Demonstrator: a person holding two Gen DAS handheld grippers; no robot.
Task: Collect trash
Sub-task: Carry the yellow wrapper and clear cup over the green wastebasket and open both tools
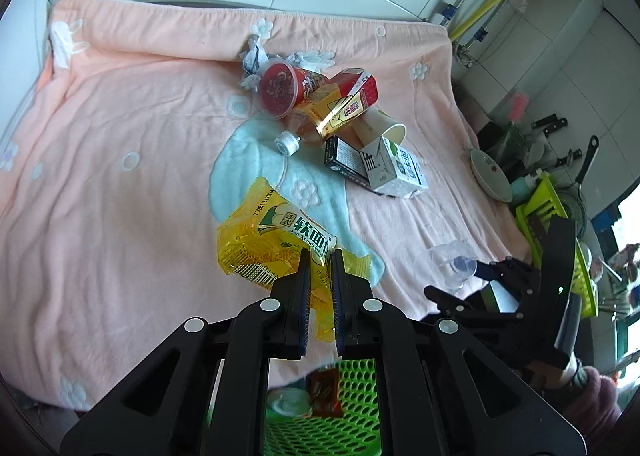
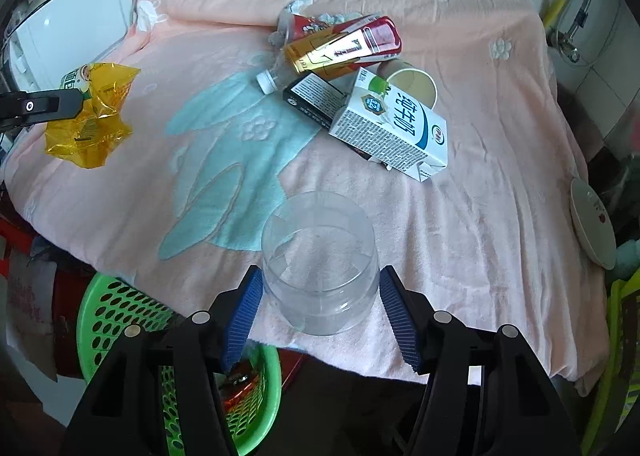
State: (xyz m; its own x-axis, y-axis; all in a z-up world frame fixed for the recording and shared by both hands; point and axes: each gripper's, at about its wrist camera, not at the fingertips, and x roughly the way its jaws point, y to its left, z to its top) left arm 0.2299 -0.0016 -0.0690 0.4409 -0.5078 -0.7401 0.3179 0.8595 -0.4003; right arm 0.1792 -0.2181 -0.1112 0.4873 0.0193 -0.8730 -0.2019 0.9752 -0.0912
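Note:
My left gripper (image 1: 320,256) is shut on a yellow bread wrapper (image 1: 268,240) and holds it above the pink towel; the wrapper also shows in the right wrist view (image 2: 90,116). My right gripper (image 2: 320,284) is open, with its pads on either side of a clear plastic cup (image 2: 320,260) that stands near the table's front edge; whether the pads touch it I cannot tell. A trash pile lies further back: a red lidded cup (image 1: 278,86), a red-gold carton (image 2: 344,44), a plastic bottle (image 2: 276,74), a paper cup (image 2: 412,82), a black box (image 2: 316,96) and a white milk carton (image 2: 392,128).
A green mesh basket (image 2: 120,320) with some trash in it stands below the table's front edge, under both grippers. A pink towel (image 2: 480,196) covers the table. A white plate (image 2: 592,224), a green rack (image 1: 540,212) and kitchenware sit to the right.

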